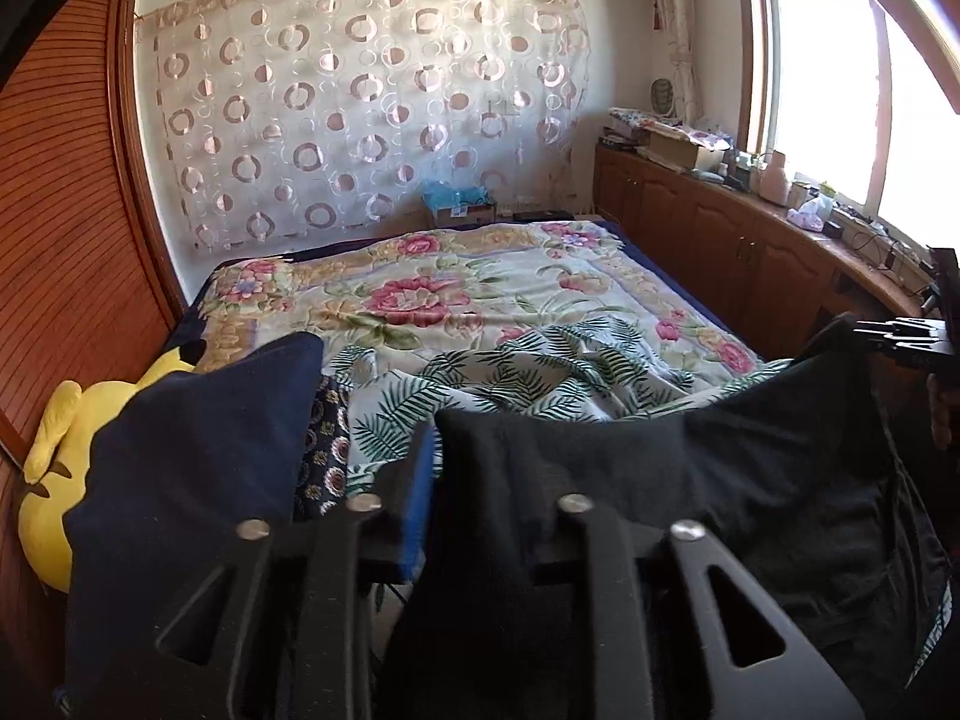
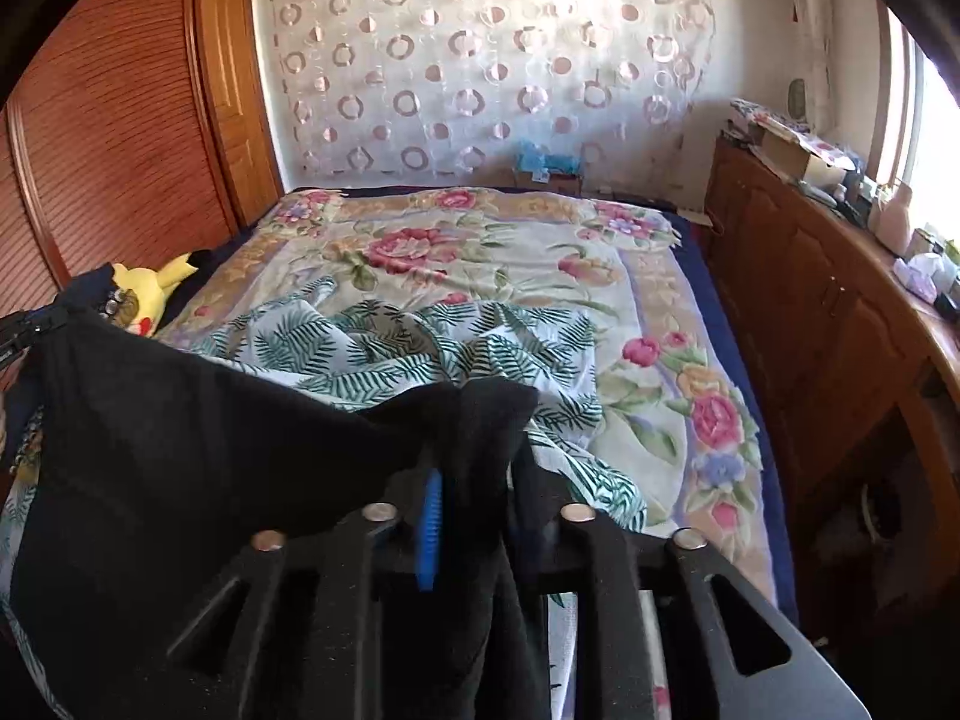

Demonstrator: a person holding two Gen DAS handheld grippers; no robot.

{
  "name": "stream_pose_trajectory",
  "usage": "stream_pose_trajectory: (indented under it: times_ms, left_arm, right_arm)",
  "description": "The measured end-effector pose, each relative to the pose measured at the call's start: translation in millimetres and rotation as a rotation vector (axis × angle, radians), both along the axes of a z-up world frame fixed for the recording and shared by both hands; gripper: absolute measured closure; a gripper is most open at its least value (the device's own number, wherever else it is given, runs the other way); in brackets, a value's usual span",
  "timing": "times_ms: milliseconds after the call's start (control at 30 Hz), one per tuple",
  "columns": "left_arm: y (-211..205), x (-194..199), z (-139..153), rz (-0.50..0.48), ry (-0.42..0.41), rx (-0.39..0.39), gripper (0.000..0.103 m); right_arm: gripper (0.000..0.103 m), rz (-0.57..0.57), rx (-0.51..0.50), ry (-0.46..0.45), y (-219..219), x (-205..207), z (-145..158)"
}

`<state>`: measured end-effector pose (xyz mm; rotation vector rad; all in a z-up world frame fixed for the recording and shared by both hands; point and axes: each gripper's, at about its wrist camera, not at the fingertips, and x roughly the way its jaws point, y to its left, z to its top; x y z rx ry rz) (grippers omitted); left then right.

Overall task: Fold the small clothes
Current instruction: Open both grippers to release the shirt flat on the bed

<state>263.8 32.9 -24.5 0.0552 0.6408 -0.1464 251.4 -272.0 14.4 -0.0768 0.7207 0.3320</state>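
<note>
Two grippers, left gripper (image 1: 480, 468) and right gripper (image 2: 474, 450), each pinch a top corner of the black garment (image 2: 180, 450): light, limp, best held at the hem corners.

Black linkage fingers (image 1: 414, 498), silver rivets, blue pads.

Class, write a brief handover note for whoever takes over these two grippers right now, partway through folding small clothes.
Left gripper: one edge of the black garment is between its jaws; pinch unclear.
Right gripper: the opposite edge is between its jaws; pinch unclear.
The garment hangs spread between them above the floral blanket. A fern-print cloth lies crumpled beyond, and a navy garment is at the left.
Done: no fold visible.
Left: lay flat, fold, then probably the others.
</note>
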Motion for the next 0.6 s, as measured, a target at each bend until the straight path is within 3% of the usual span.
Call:
stream_pose_trajectory:
  times_ms: [67,133,200,600]
  left_arm:
    - [-1.1,-9.5,-0.9,-0.018,0.008,-0.012,0.057]
    - [-2.9,-15.1,-3.4,-0.031,0.025,-0.024,0.031]
    - [-3.1,-27.8,-5.6,-0.045,0.025,-0.035,0.017]
    - [-10.1,-104.8,-42.4,-0.051,0.083,-0.051,0.017]
  right_arm:
    - [0.062,0.001,0.012,-0.001,-3.5,-5.9,-7.7]
    - [0.061,-0.005,0.016,0.000,-6.6,-12.5,-13.6]
    - [0.061,-0.009,0.023,0.003,-9.1,-22.6,-17.7]
    - [0.061,-0.003,0.056,0.056,-11.1,-98.5,-45.6]
